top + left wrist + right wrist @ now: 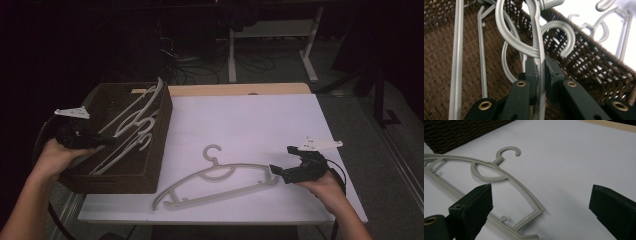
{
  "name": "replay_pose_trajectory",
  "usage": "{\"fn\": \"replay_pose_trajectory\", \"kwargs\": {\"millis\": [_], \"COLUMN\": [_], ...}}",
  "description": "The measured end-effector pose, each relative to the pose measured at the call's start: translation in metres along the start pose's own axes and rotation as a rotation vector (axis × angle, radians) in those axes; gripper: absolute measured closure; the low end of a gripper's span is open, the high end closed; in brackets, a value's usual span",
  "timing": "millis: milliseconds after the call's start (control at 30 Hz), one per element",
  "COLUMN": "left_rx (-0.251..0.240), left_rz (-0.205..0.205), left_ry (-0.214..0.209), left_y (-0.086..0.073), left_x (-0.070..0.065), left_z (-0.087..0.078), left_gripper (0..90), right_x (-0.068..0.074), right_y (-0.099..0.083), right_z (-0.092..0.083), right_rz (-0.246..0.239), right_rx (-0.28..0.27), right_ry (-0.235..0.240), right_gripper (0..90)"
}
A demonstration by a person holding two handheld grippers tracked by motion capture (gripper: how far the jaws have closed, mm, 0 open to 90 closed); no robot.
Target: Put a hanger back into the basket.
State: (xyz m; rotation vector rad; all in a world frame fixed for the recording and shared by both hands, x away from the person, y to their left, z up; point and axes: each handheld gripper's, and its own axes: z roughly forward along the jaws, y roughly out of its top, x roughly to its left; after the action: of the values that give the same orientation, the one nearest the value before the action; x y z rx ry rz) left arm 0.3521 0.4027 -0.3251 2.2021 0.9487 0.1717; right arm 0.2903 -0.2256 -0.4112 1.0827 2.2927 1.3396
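Brown woven basket [150, 172] sits at the left edge of the white table [260, 125] and contains several pale plastic hangers. The left gripper [107, 140] reaches in over the basket's near-left side and is clamped on a thin bar of one of these hangers [539, 50]; in the left gripper view the two pads [532, 72] press the bar from both sides, just below the point where curved hooks cross over it. Gripping the narrow bar rather than a hook probably gives the flat pads a straight section to hold, which should keep the hanger from twisting when lifted.

One further hanger [220, 182] lies flat on the table, just right of the basket, hook pointing away from the person. The right gripper [274, 171] rests low at that hanger's right-hand end with jaws wide apart; in the right gripper view the corner of the hanger [524, 195] lies between the two jaws without contact. This placement suggests the gripper is lined up to take the corner, though nothing is held yet.

Limits of observation: the hangers in the basket overlap, so their exact number and which hook belongs to the gripped bar cannot be determined. The lower portion of the gripped bar is covered by the jaws. The room beyond the table is too dark to read.
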Motion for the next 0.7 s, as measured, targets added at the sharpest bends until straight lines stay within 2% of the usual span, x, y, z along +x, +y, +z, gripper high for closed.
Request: {"fn": "replay_pose_trajectory", "kwargs": {"millis": [133,467,533,600,633,700], "left_rx": [-0.01,0.018,0.001,-0.018,-0.021,-0.034], "left_rz": [-0.008,-0.012,-0.004,-0.002,-0.003,-0.004], "left_ry": [-0.015,-0.017,0.012,0.039,0.044,0.046], "left_y": [-0.004,-0.009,-0.011,-0.011,-0.011,-0.011], "left_x": [0.001,0.002,0.002,0.003,0.004,0.004], "left_z": [-0.001,0.003,0.003,0.001,0.0,-0.001], "left_gripper": [82.1,81.5,78.7,70.9,66.7,65.8], "right_x": [0.0,0.0,0.0,-0.001,-0.001,-0.001], "right_y": [0.0,0.0,0.0,0.0,0.0,0.0], "right_z": [0.0,0.0,-0.001,-0.001,-0.001,-0.001], "right_rz": [0.001,0.002,0.003,0.004,0.005,0.005], "right_rx": [0.001,-0.001,-0.004,-0.003,-0.003,-0.003], "right_ry": [0.0,-0.001,-0.002,-0.002,-0.001,-0.001], "right_gripper": [4.2,4.2,4.2,4.2,4.2,4.3]}}
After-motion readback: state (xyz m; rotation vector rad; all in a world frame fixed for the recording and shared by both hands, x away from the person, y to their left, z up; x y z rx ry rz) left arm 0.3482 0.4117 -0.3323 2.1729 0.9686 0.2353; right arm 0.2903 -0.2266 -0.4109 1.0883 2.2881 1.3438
